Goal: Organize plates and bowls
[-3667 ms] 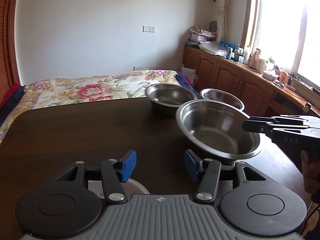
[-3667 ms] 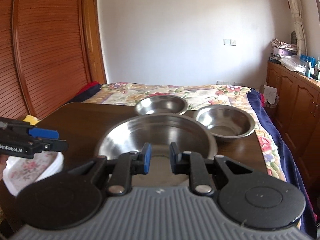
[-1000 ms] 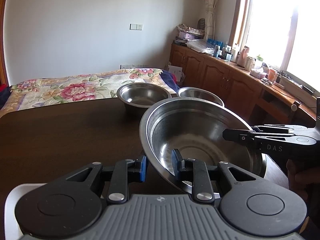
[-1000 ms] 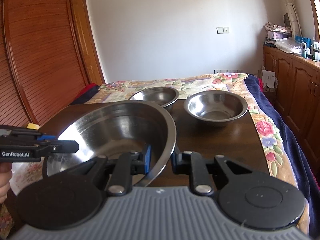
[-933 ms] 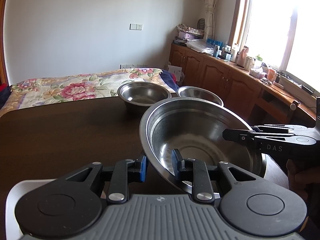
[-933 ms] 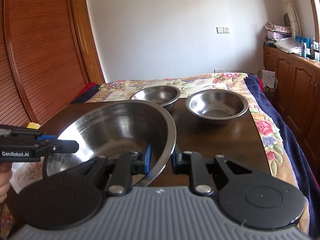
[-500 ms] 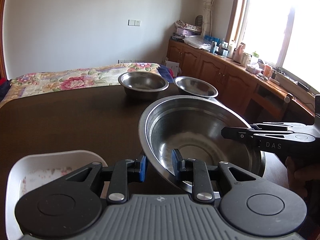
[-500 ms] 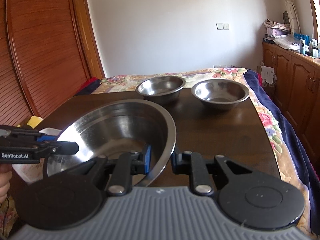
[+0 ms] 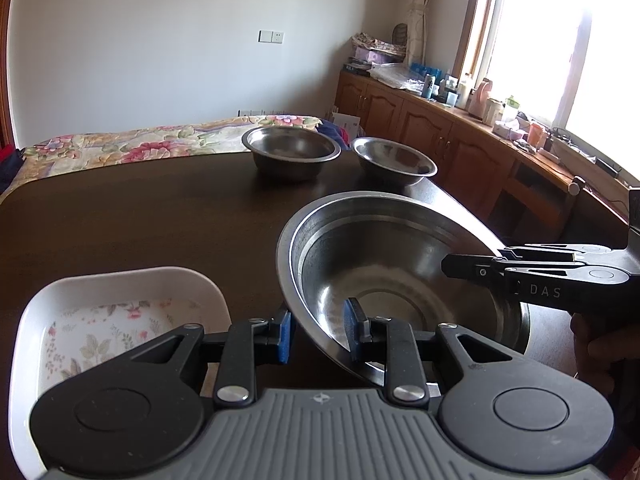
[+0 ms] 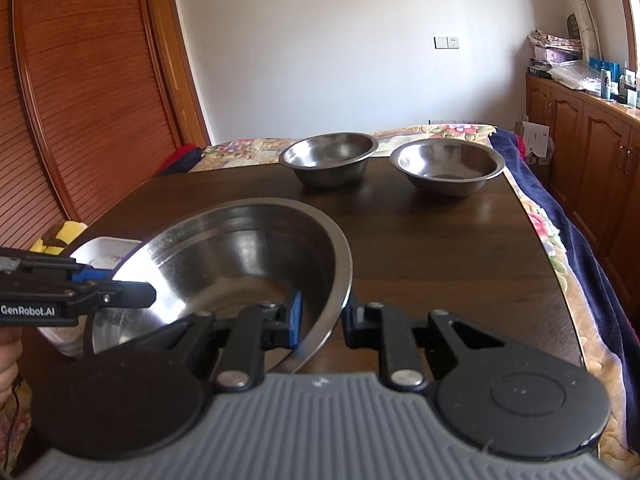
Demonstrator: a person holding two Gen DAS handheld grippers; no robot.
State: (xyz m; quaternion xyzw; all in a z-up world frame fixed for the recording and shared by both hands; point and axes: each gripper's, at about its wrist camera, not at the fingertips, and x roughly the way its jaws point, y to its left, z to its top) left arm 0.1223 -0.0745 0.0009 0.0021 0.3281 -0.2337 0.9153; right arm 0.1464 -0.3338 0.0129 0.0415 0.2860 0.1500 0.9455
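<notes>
- Here, we hold the big bowl [image 9: 400, 272] with both grippers, above the near part of the table [image 9: 140, 216].
- Our left gripper [image 9: 318, 326] is clenched on the bowl's left rim: one blue pad is outside the wall and the other is inside.
- Our right gripper [image 10: 322, 314] is clenched on the bowl's right rim in the same way, with the rim between its pads.
- The bowl is tilted in both views. Whether its bottom touches the table, we cannot tell.
- To the left of the big bowl there is a white dish [image 9: 120, 292] with a flower pattern inside. It stands on the table, near the bowl; in the right view the bowl's left edge covers part of it.
- Far behind the big bowl, at the far edge of the table, two small bowls stand upright and side by side: the left one [image 9: 290, 150] and the right one [image 9: 394, 158]. They are close together but apart, and well apart from the big bowl.
- Behind these two bowls, past the table, a flowered bedcover [image 9: 132, 148] is seen.
- To the right of the big bowl, a hand [image 9: 604, 344] shows under the right gripper's body.
</notes>
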